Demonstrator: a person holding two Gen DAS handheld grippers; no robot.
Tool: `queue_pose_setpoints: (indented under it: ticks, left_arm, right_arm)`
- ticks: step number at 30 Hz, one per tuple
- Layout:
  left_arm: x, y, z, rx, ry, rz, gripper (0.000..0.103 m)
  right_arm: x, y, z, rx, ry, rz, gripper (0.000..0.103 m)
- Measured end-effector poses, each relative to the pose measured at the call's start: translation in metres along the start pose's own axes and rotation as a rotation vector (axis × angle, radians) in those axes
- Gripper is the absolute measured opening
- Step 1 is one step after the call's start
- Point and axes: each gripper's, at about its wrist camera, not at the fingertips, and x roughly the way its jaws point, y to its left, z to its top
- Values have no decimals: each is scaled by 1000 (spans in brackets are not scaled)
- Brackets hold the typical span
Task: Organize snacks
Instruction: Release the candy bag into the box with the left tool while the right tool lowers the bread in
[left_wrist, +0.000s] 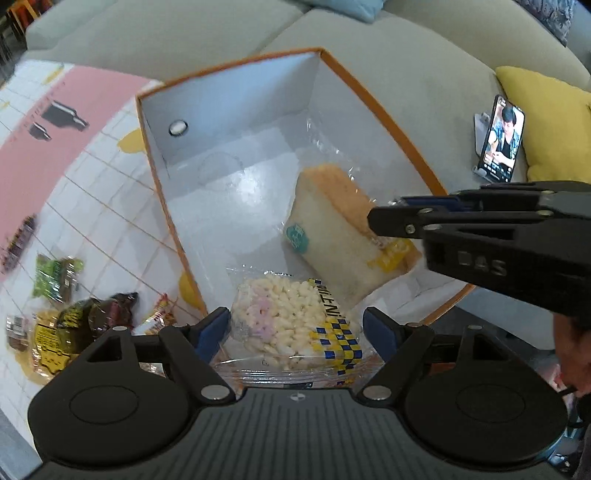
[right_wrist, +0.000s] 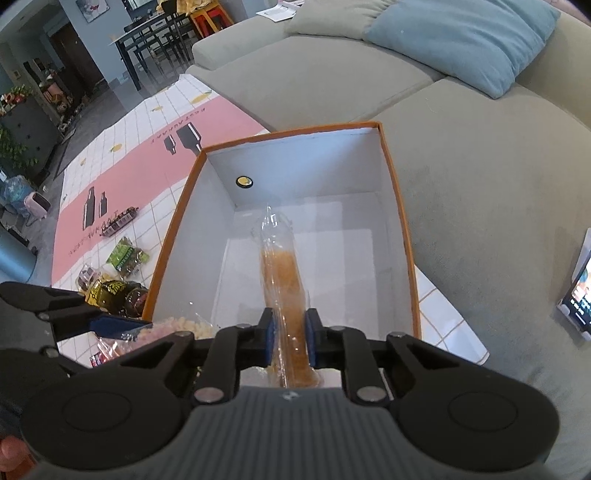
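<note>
Cake (left_wrist: 332, 225) in clear wrap, pinched by right gripper (right_wrist: 290, 338) over box (left_wrist: 236, 66) floor, 3 o'clock side. Puffed-rice pack (left_wrist: 291, 321) between left gripper (left_wrist: 295, 325) pads, jaws wide, contact unclear. Loose snacks (left_wrist: 74, 317) on mat (left_wrist: 92, 192) at 9 o'clock. Risk: slick wrap slips, cake drops on edge; grippers crowd, may collide. Pack lettering partly legible, perhaps "MILENI".

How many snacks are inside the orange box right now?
2. The cake slice sits nipped in the right claw; the puffed-rice bag lies between the left claw's open jaws. Others may hide.
</note>
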Motion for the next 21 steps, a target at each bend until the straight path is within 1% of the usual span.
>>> queue_pose_setpoints:
  ticks: [1, 2, 3, 4, 5, 7, 9, 12, 13, 14, 16, 18, 21]
  left_arm:
    - [-5, -3, -1, 26, -40, 9, 96]
    - [-5, -5, -1, 65, -49, 33, 96]
    - [1, -5, 1, 67, -9, 67, 92]
    - [5, -4, 1, 57, 49, 91, 87]
    - [5, -4, 1, 59, 67, 94, 86]
    - [0, -4, -3, 69, 32, 79, 88]
    - [-1, -3, -4, 64, 30, 73, 87]
    - [-1, -1, -6, 58, 16, 100, 81]
    - [-1, 0, -7, 53, 9, 98, 80]
    - [-4, 1, -8, 43, 1, 88, 80]
    - [-7, 5, -9, 3, -15, 49, 75]
    - [-13, 13, -11, -22, -43, 12, 75]
    - [-24, 22, -17, -52, -94, 17, 75]
  right_arm:
    - [0, 0, 0, 2, -1, 0, 17]
    - [0, 0, 0, 0, -2, 0, 18]
    - [1, 1, 0, -1, -2, -1, 18]
    - [1, 2, 1, -2, -1, 0, 18]
    - [1, 3, 1, -4, -1, 2, 18]
    - [1, 4, 0, -5, -3, 10, 18]
    - [2, 3, 0, -6, -4, 14, 18]
    - [2, 3, 0, 5, -6, 15, 18]
    - [1, 3, -1, 5, -5, 16, 18]
    - [1, 4, -1, 1, -5, 16, 18]
    - [0, 5, -2, -7, -5, 9, 19]
    - [-1, 5, -3, 0, -3, 18, 19]
    - [-2, 8, -5, 10, 3, 43, 18]
